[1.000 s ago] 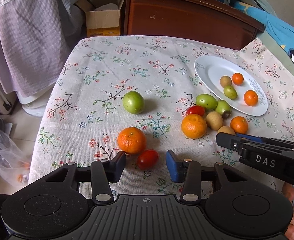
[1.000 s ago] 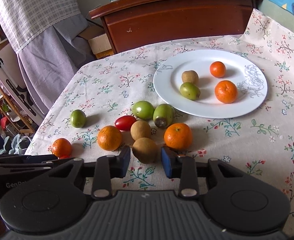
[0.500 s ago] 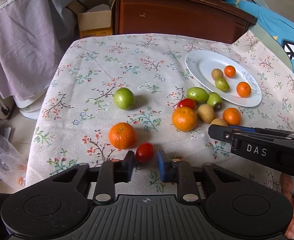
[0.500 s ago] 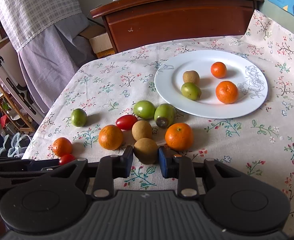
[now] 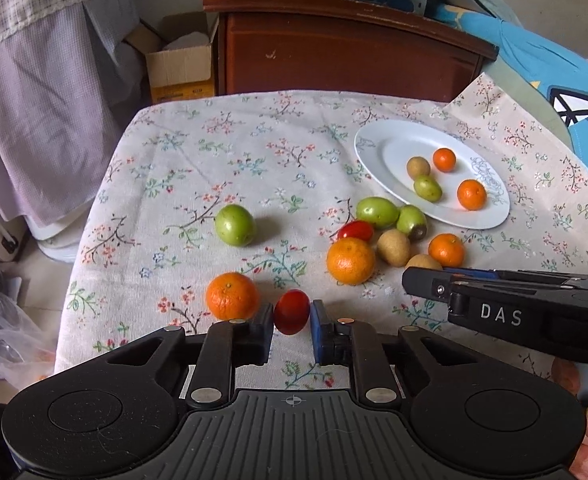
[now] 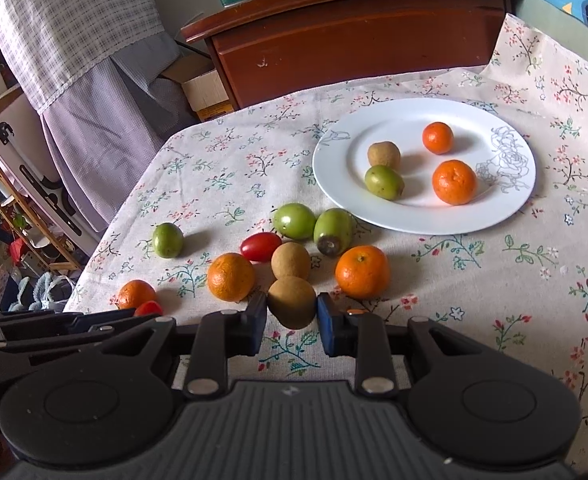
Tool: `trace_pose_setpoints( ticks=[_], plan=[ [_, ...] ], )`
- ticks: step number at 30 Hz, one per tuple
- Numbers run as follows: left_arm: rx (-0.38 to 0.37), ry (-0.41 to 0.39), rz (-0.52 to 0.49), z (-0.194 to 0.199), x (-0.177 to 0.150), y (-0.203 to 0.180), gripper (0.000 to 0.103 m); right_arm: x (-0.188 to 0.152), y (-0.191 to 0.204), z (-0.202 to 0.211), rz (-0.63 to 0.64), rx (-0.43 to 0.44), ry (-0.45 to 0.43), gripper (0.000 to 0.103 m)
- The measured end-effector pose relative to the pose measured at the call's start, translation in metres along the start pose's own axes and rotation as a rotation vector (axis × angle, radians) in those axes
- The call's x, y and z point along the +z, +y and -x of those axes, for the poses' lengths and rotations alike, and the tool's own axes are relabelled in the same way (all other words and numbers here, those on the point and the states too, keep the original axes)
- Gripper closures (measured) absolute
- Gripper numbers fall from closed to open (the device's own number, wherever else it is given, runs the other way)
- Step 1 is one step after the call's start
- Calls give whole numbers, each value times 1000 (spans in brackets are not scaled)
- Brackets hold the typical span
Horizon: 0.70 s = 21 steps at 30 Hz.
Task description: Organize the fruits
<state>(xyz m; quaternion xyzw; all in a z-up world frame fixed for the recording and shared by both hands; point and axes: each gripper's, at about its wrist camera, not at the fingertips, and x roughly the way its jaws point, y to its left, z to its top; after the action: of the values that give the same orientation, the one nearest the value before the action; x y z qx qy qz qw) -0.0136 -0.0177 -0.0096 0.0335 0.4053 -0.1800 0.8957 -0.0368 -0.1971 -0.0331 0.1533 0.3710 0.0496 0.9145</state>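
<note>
Plate [image 6: 333, 168] holds four fruits: two small oranges, one green fruit, one brown fruit. The rest lie loose on the tabletop [image 5: 222, 148], so by my judgement the sorting is under half done.

Left gripper [image 5: 292, 318]: jaws pressed against a red tomato [image 5: 291, 311], one pad on each side. Grip looks made; whether it is lifted off the cloth I cannot tell. An orange [image 5: 232, 296] sits just beside the left jaw.

Right gripper [image 6: 292, 314]: jaws closed around a brown fruit [image 6: 292, 302], pads touching both flanks. Another orange [image 6: 362, 271] lies just to its right, a second brown fruit just behind it.

Left to move, besides the two gripped: three oranges, three green fruits, one tomato, one brown fruit.

View differences:
- Left wrist view shows the right gripper from the side, its tip at the brown fruit, which is mostly hidden there. The lone green fruit [image 5: 234, 225] stands well apart from the cluster.
- Right wrist view shows the brown fruit fully, and the plate contents plainly. The gripped tomato is only a red sliver behind the left gripper's black arm.
</note>
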Motion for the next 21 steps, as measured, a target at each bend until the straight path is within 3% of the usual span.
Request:
trace_pose_setpoints(
  ticks=[11,21],
  plan=[
    [-57,-75,2,14,23,-12,86,10,0,19,-12,23,-43,76],
    [-116,-130,-12,20,59,-23,86,38,-16,51,-46,1,-144,76]
  ],
)
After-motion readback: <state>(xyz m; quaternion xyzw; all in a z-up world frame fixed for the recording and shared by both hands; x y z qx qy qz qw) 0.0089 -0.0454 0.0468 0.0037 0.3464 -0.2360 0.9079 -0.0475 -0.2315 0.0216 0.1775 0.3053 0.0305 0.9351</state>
